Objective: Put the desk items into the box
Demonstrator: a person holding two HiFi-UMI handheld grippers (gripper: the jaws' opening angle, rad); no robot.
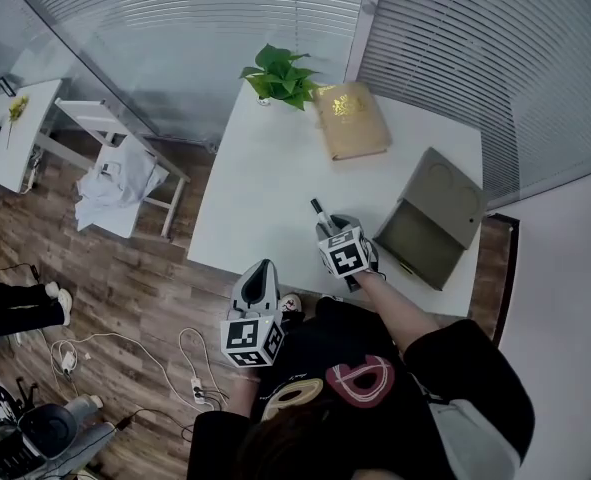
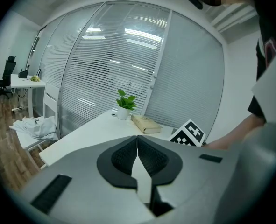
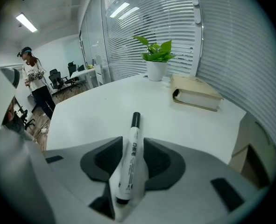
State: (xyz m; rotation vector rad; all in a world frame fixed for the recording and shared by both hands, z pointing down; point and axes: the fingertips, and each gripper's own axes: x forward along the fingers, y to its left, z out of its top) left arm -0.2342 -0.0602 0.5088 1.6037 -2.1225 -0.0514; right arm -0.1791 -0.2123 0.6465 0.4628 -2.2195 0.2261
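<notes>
A black-capped white marker [image 3: 131, 148] lies lengthwise between the pads of my right gripper [image 3: 132, 141], which is shut on it, its cap pointing out over the white table [image 3: 91, 111]. In the head view the marker [image 1: 318, 209] sticks out of the right gripper [image 1: 327, 224] near the table's front edge. An open grey box [image 1: 430, 223] stands just right of it. A tan book [image 1: 351, 120] lies at the back. My left gripper [image 1: 265, 266] hangs off the table's front edge, its jaws [image 2: 137, 141] shut with nothing between them.
A potted green plant [image 1: 280, 76] stands at the table's back corner beside the book. A white chair with cloth on it [image 1: 115, 173] is to the left, and cables [image 1: 125, 353] lie on the wooden floor. A person [image 3: 35, 85] stands far off in the room.
</notes>
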